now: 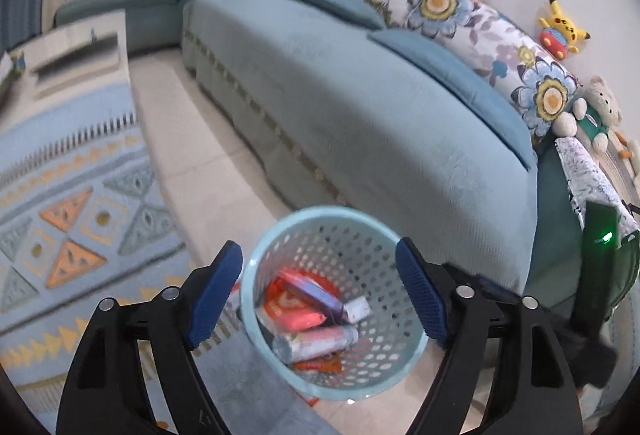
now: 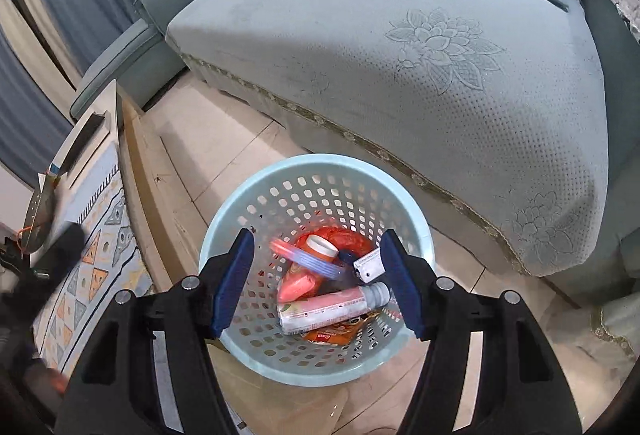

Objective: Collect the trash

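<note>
Left wrist view: the left gripper hangs over a pale blue perforated basket on the tiled floor beside a blue sofa, jaws wide apart and empty; bottles and wrappers lie in the basket.

Right wrist view: the right gripper hangs above the same basket, jaws parted with nothing between the pads; a pink bottle lies among the trash inside
</note>
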Demonstrator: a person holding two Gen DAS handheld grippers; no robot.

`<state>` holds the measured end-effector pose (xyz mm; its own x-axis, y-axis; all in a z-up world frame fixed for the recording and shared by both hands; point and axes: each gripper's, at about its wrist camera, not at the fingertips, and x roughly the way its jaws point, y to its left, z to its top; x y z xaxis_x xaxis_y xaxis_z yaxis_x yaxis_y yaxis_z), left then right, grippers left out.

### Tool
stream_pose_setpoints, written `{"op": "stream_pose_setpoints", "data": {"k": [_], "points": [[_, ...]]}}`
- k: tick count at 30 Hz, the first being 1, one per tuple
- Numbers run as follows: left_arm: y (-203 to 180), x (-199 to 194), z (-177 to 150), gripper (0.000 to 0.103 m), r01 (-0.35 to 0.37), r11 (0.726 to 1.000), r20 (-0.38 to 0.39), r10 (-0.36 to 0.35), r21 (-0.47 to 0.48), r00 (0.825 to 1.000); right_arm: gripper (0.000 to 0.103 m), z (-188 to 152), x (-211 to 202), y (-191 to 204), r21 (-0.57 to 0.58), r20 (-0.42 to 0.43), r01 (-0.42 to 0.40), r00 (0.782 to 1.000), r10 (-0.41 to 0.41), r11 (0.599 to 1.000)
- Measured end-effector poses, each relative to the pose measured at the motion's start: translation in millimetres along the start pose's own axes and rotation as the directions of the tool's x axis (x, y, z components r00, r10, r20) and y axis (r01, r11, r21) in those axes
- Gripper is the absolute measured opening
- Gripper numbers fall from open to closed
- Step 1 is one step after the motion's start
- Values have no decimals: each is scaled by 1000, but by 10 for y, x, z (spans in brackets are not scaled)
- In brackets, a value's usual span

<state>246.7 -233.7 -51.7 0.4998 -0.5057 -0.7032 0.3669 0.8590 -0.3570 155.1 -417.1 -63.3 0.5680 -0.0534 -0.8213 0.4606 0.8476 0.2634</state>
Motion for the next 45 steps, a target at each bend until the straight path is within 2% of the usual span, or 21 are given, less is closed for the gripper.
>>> {"op": "stream_pose_setpoints", "data": {"k": [2,5,8,10,13,16,19,25,30,32,35,39,45], "points": [[89,-21,-77,76,17,999,-3,-17,-32,1000,62,-1,-33,31,-8,9,-10,1000,10,1000],[142,-184,-164,76,9,1000,17,-9,6,1000,62,-19,-135,108,-28,41,-15,999,16,1000],[184,-551,-228,76,-18,998,71,14,52,997,62,-77,-337,257,-63,83,-50,995,56,997],[195,-840,-244,77,-33,998,115,26,58,993,64,-140,-531,388,-96,139,-46,989,59,994],[232,-1229,-296,77,-36,998,161,27,58,987,69,-260,-834,552,-123,222,-83,969,109,989],[242,-1665,-401,78,-66,996,212,50,67,976,69,-445,-1167,779,-179,331,-39,939,97,983],[292,-2085,-541,80,-104,992,255,81,76,964,69,-625,-1469,980,-221,389,-24,914,111,975],[484,-2737,-870,85,-171,985,359,154,15,921,76,-1078,-1912,1215,-307,423,-4,895,140,952],[531,-2869,-1085,87,-262,965,430,238,-4,871,78,-1442,-1952,1213,-335,477,26,867,145,942],[531,-2854,-1162,87,-301,954,443,268,3,855,78,-1496,-1867,1206,-340,478,43,868,133,939],[541,-2841,-1230,87,-329,944,455,286,17,844,78,-1487,-1747,1198,-350,467,47,875,131,936],[552,-2787,-1215,89,-352,936,463,309,8,831,78,-1501,-1707,1225,-359,489,78,865,116,930],[513,-2710,-1238,93,-443,895,486,366,48,793,78,-1551,-1703,1295,-380,504,83,854,131,921]]}}
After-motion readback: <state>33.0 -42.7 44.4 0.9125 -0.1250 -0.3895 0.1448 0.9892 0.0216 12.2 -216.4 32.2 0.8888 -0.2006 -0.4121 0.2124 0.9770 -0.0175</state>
